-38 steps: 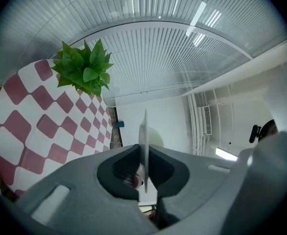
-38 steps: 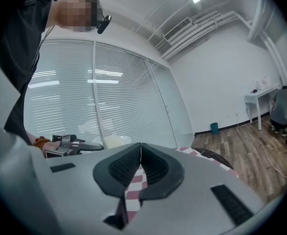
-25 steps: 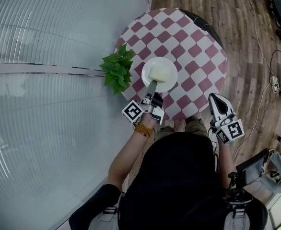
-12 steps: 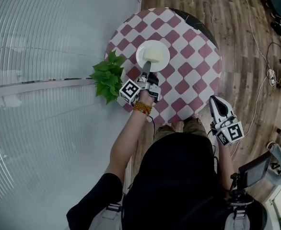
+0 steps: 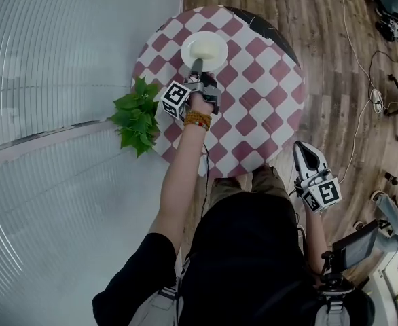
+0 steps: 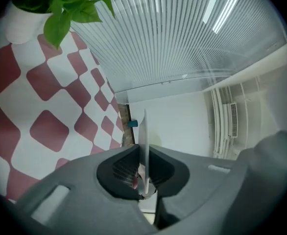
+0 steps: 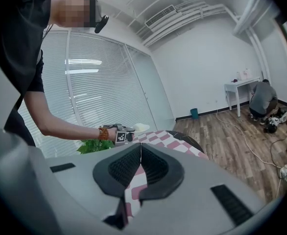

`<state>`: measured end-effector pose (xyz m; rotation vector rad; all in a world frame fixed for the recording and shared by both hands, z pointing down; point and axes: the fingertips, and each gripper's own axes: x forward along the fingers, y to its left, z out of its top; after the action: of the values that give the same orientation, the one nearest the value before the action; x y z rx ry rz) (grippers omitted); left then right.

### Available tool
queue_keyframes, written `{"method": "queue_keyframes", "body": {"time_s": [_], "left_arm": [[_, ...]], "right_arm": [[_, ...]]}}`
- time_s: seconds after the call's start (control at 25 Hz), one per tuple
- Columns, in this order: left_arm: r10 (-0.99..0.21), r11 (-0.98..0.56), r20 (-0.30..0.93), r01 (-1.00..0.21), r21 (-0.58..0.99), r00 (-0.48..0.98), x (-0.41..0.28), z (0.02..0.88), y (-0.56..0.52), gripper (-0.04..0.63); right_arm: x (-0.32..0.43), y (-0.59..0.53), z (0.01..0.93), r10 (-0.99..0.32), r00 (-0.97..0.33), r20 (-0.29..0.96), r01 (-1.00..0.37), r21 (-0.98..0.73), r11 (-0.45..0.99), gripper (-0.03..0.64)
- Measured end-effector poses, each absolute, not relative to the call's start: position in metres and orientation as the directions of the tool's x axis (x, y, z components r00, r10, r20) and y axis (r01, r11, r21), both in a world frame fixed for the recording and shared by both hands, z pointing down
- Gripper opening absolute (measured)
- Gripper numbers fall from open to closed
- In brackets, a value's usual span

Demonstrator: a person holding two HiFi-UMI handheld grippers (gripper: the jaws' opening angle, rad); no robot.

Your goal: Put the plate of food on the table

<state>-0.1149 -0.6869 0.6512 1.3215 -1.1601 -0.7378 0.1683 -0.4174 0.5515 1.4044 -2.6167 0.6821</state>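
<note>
A white plate (image 5: 204,51) with pale food is over the far left part of the round red-and-white checked table (image 5: 260,87). My left gripper (image 5: 197,68) is shut on the plate's near rim. In the left gripper view the rim of the plate (image 6: 144,126) stands edge-on, clamped in my left gripper (image 6: 144,153). I cannot tell whether the plate rests on the cloth. My right gripper (image 5: 306,156) is shut and empty, off the table's near right edge. The right gripper view shows my right gripper (image 7: 141,161) with its jaws together, and the plate (image 7: 137,127) far off.
A leafy potted plant (image 5: 134,117) stands at the table's left edge, close to my left forearm. A glass wall with blinds (image 5: 49,80) runs along the left. Cables (image 5: 372,100) lie on the wooden floor at right. A person (image 7: 261,99) crouches by a white desk.
My left gripper has carried the plate farther across the table, away from me, with the arm stretched out. The right gripper has stayed beside the table's near edge.
</note>
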Motion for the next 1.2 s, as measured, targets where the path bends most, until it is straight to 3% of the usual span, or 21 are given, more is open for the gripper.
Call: {"method": "queue_keyframes", "body": {"time_s": [0.24,1.2], "left_arm": [[-0.906,0.292,0.326,-0.159,0.943,0.271,-0.107,0.704,-0.724,0.021],[-0.88,0.431,0.439,-0.085,0.899,0.181,-0.109,0.805,-0.743,0.021]], "right_arm": [[0.169,-0.412,0.561,-0.759,-0.566,0.321,-0.818,-0.335,0.468,0.012],[0.199,-0.39,0.568,-0.779,-0.489,0.393,-0.868,-0.306,0.391,0.012]]}}
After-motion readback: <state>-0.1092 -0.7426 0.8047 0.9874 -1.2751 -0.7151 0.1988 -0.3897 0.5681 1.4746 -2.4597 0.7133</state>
